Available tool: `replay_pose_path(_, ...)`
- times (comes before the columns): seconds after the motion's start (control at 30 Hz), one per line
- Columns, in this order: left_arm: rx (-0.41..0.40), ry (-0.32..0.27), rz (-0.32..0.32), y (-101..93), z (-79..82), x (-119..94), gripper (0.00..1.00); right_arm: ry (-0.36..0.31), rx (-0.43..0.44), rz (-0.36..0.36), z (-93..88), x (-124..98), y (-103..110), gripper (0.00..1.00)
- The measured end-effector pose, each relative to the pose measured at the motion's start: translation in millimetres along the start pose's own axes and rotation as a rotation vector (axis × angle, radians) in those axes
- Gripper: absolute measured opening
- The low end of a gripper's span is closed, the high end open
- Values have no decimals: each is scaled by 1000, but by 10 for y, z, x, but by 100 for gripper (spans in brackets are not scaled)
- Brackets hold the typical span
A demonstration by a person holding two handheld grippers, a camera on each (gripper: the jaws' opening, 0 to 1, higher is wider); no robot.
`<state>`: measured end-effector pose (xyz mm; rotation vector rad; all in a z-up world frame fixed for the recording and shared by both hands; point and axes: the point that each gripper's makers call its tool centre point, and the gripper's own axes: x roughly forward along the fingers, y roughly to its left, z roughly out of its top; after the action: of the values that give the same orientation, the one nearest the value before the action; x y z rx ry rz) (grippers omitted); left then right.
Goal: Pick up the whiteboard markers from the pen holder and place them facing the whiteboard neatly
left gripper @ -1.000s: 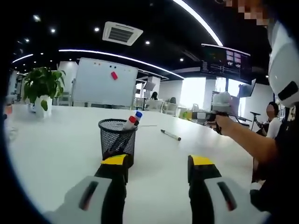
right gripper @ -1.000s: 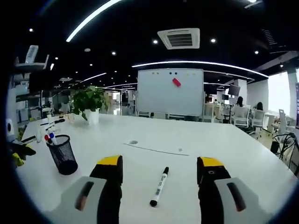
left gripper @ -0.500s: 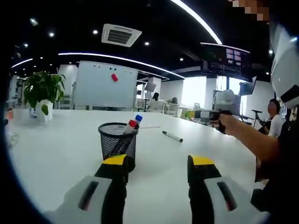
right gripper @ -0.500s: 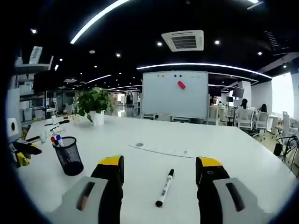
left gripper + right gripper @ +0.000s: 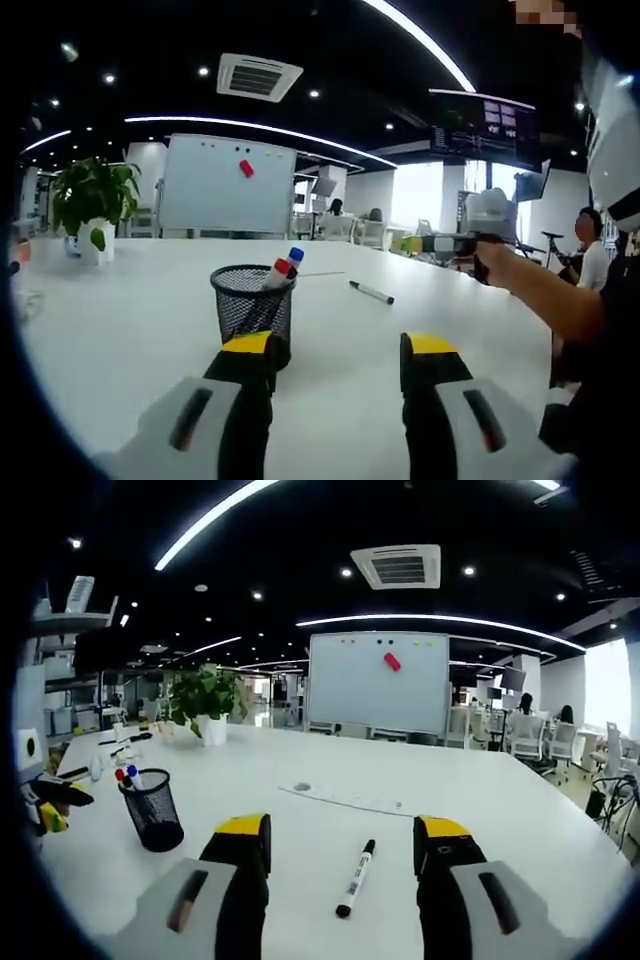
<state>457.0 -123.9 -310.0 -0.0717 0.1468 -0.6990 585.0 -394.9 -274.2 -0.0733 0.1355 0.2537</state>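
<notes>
- Left hand-held gripper (image 5: 338, 352): jaws wide apart, empty; black mesh pen holder (image 5: 252, 309) on white counter (image 5: 120, 320) just ahead of left jaw, red- and blue-capped markers (image 5: 283, 268) standing inside.
- Right hand-held gripper (image 5: 343, 838): jaws wide apart, empty; black-capped white whiteboard marker (image 5: 356, 878) lying on counter between them, apart from both, pointing toward rectangular whiteboard (image 5: 378, 682).

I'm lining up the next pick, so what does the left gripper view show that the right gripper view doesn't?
Left gripper view alone: the person's forearm holding the right claw out over the table.

Right gripper view alone: the flush round port in the table, and the left claw at the frame's left edge.

Both: the mesh pen holder with red and blue markers, the black marker lying on the table, the whiteboard, the potted plant.
</notes>
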Motion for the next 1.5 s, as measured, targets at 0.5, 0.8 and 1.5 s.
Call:
replay_pose_path(0.5, -4, -10, 12, 25, 7, -12, 51, -13, -4, -6, 46, -105, 4, 59)
replay_pose_path(0.8, -2, -8, 22, 51, -2, -32, 51, -27, 1, 9, 77, -133, 39, 59)
replay_pose_path(1.5, 7, -2, 23, 49, -12, -45, 51, -42, 13, 33, 76, -244, 65, 62)
